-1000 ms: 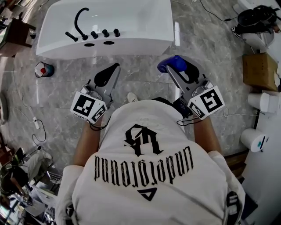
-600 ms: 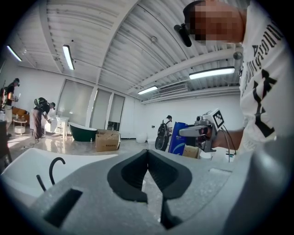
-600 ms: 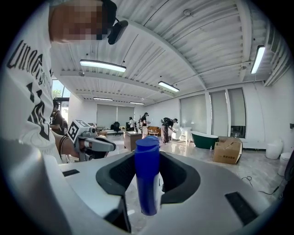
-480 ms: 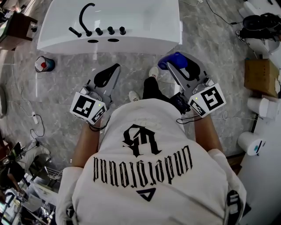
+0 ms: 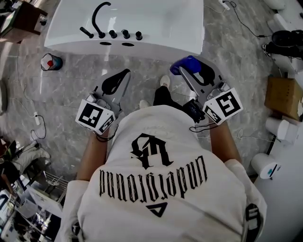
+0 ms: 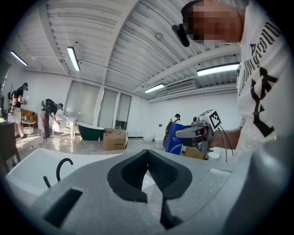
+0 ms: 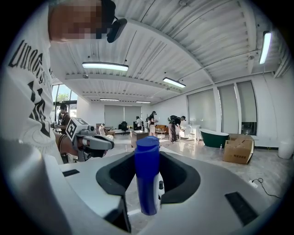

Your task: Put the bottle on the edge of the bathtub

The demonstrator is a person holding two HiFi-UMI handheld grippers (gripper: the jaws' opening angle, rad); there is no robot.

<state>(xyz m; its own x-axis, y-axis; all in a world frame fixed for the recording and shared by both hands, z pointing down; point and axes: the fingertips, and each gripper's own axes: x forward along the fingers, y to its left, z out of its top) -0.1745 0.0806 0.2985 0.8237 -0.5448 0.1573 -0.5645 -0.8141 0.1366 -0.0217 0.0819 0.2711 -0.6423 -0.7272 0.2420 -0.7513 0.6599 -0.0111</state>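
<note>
Clamping blue bottle (image 7: 147,170) between jaws of right tool (image 5: 189,72), above floor (image 5: 71,90) and apart from white bathtub (image 5: 142,47), with left tool (image 5: 120,78) jaws together on nothing.

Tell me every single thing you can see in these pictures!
bottle: 1, blue, between the right gripper's jaws
bathtub: 1, white, on the floor ahead of the person
tap: 1, black, curved, on the bathtub's near rim, with black knobs beside it
small pot: 1, red, white and blue, on the floor left of the bathtub
cardboard box: 1, brown, on the floor at right
far bathtub: 1, dark green, across the room
floor: grey marble
shirt: 1, white with black print, on the person
left gripper: 1, grey, shut, empty
right gripper: 1, grey, shut on the bottle
</note>
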